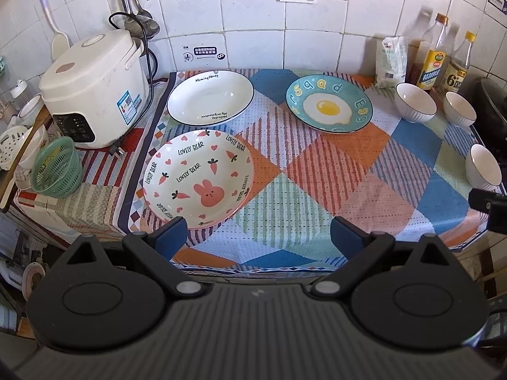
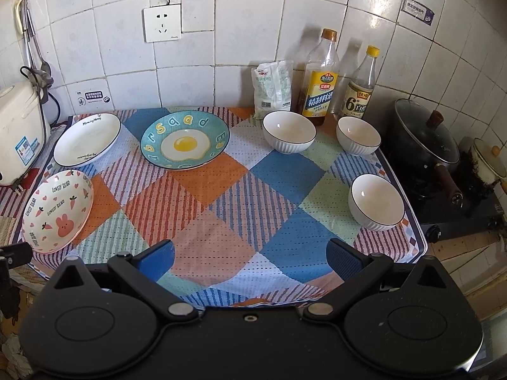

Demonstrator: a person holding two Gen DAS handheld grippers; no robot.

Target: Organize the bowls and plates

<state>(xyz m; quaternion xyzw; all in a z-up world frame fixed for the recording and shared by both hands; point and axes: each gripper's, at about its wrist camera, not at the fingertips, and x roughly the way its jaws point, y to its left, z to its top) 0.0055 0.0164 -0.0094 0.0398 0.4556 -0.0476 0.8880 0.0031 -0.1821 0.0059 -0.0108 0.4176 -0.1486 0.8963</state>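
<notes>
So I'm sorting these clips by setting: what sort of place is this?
Most likely a home kitchen counter. A rice cooker stands at the left, oil and vinegar bottles stand against the tiled wall, and a lidded black pan sits on a gas stove at the right.

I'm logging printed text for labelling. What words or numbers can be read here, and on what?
"LOVELY BEAR": pink bunny plate
"Morning Honey": white plate
"6°": yellow-capped clear bottle
Loose letters, "E", "g", "S", "a", "d", "p": egg plate
Chinese label, not read: oil bottle
Too small or blurred: white bag, rice cooker sticker, wall stickers
</notes>
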